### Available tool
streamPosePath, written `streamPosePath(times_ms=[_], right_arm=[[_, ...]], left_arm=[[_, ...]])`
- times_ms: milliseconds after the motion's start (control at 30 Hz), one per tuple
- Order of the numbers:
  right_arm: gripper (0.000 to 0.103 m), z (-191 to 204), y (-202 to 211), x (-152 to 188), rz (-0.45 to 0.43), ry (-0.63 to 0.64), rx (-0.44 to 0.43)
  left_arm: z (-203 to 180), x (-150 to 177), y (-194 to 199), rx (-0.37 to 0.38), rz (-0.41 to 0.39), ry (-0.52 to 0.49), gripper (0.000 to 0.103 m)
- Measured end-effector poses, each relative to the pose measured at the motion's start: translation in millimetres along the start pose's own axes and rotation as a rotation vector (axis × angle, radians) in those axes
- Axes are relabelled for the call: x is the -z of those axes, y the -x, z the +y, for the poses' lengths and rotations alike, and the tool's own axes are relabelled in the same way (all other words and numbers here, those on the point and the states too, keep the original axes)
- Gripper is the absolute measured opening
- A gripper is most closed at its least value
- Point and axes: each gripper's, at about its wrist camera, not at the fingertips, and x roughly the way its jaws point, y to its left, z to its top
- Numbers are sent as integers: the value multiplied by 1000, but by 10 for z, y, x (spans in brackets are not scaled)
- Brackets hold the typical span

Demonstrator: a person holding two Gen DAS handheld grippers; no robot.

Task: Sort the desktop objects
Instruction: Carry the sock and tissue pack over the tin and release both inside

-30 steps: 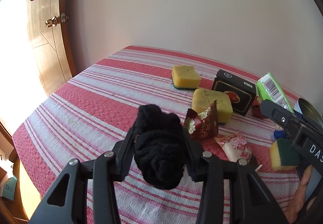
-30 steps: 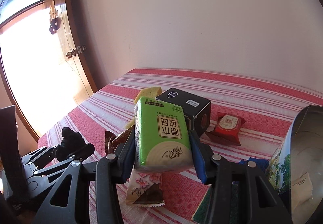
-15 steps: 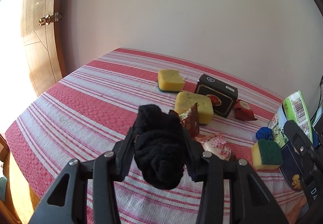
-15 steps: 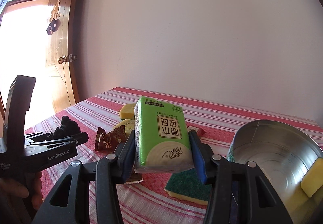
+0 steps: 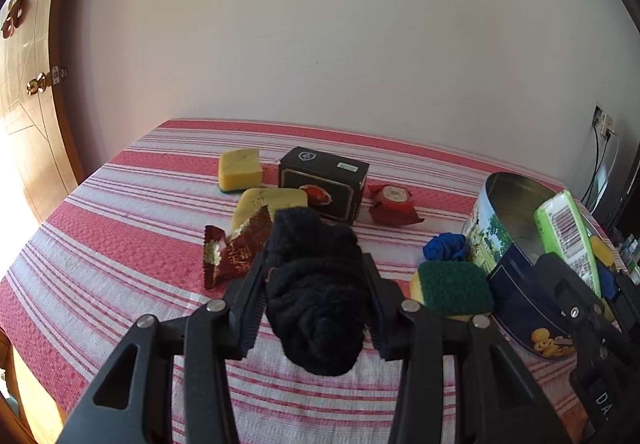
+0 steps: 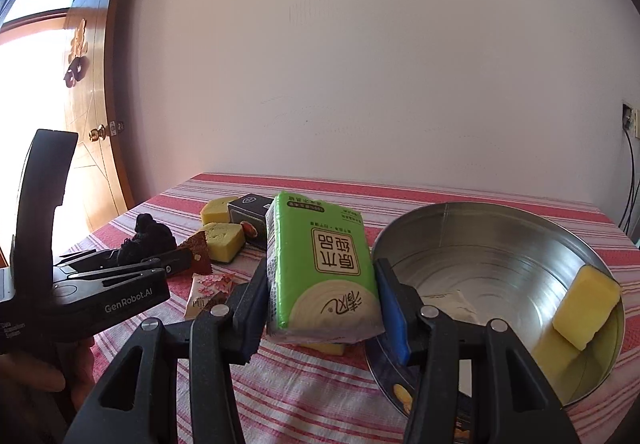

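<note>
Left gripper [image 5: 316, 296] jaws still clamping black sock [image 5: 316, 284], right gripper [image 6: 322, 300] jaws still gripping tissue pack [image 6: 320, 264], seemingly nearer tin [image 6: 500, 256]

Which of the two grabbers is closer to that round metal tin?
The right. The right gripper, clamping the green tissue pack, sits at the metal tin rim. The left gripper, holding a black sock, is off to the tin's left over the cloth.

The tissue pack [image 6: 322, 268] has been carried from above the snacks to beside the tin [image 6: 496, 240]; the sock [image 5: 316, 288] has been swung toward it.
</note>
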Motion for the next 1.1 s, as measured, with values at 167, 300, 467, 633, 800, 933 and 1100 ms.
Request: streamPosePath(times_ms=[167,300,467,633,800,933,1100], right_arm=[[52,-167,144,17,-22,-10,56],[52,-379,219,25,-28,-38,104],[52,-613,288,-6,-42,-74,170],[52,-821,365,-38,-57,-104,221],[52,-1020,433,-52,-61,-129,273],[52,-1155,523,-70,-77,-146,324],[52,-1382,546,-187,-83,-159,385]], left_arm=[[-289,-34,57,42,-11,-55,43],[-512,-52,91,83,-14,-99,43],[-825,-95,132,138,-23,-157,43],[-1127,-149,108,183,-31,-205,43],[-1386,-199,97,205,-38,-241,43],[-1580,-225,102,221,-50,-277,43],[-1769,-252,41,277,-28,-272,44]])
